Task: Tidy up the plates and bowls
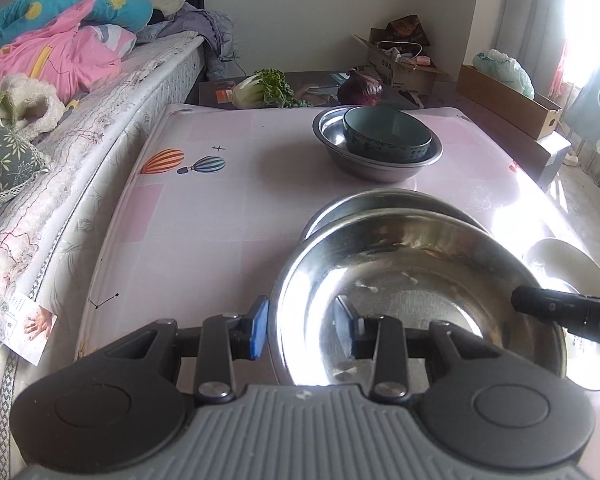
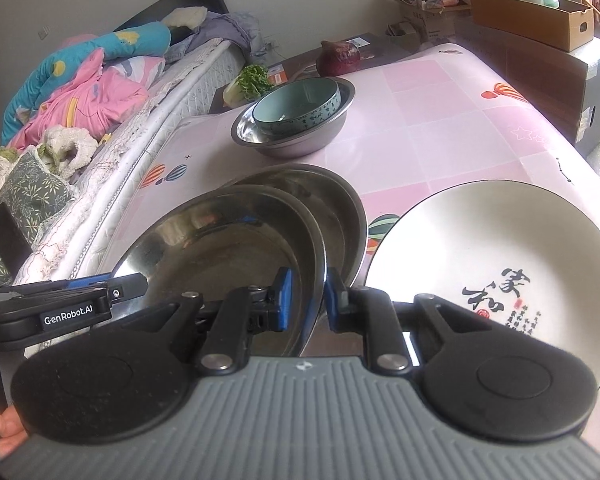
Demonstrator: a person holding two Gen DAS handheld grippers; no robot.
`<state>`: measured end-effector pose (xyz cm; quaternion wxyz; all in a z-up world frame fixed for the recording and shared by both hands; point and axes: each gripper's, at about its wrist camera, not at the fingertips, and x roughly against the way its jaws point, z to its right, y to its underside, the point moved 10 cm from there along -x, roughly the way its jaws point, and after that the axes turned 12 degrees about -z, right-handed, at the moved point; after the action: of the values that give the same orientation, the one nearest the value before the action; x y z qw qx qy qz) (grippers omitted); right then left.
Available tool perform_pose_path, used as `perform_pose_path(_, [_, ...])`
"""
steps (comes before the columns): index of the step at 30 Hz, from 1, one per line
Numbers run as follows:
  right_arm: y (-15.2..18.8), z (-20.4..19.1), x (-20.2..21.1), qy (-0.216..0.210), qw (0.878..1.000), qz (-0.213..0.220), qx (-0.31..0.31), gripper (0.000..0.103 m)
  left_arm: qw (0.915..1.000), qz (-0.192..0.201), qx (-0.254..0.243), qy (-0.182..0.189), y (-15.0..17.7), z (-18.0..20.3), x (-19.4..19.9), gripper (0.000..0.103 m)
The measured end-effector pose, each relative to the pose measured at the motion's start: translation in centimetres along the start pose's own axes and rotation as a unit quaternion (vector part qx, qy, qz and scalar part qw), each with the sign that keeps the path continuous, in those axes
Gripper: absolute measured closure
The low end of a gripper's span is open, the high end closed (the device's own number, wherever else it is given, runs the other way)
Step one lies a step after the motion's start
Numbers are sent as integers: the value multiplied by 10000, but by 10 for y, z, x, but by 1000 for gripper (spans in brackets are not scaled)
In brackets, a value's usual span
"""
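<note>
A shiny steel plate (image 1: 412,280) sits tilted over a second steel plate (image 1: 380,202) on the pink table. My left gripper (image 1: 306,330) straddles the near steel plate's left rim, one pad outside and one inside, with a wide gap. My right gripper (image 2: 306,302) straddles the same plate's (image 2: 228,248) right rim, its blue pads close to the metal. The second steel plate (image 2: 340,208) lies under it. A white ceramic plate (image 2: 492,264) with black characters lies to the right. A teal bowl (image 2: 300,106) sits inside a steel basin (image 2: 300,142) farther back.
A bed (image 1: 80,128) with bedding runs along the table's left side. Bok choy (image 1: 260,88) and a purple cabbage (image 1: 360,88) lie beyond the table's far edge. Cardboard boxes (image 2: 532,16) stand at the back right. The pink tablecloth (image 1: 220,208) shows bare on the left.
</note>
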<state>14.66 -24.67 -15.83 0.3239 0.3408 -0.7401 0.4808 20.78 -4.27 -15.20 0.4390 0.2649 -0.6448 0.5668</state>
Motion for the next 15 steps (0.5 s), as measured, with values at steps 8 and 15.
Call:
perform_pose_path(8, [-16,16,5,268,9993,239,-61,80,9998,125,72,130,-11,2,1,54])
perform_pose_path(15, [-19,24,10,279,9989,325,-184,77,9998,93,97,118,-8,0,1,53])
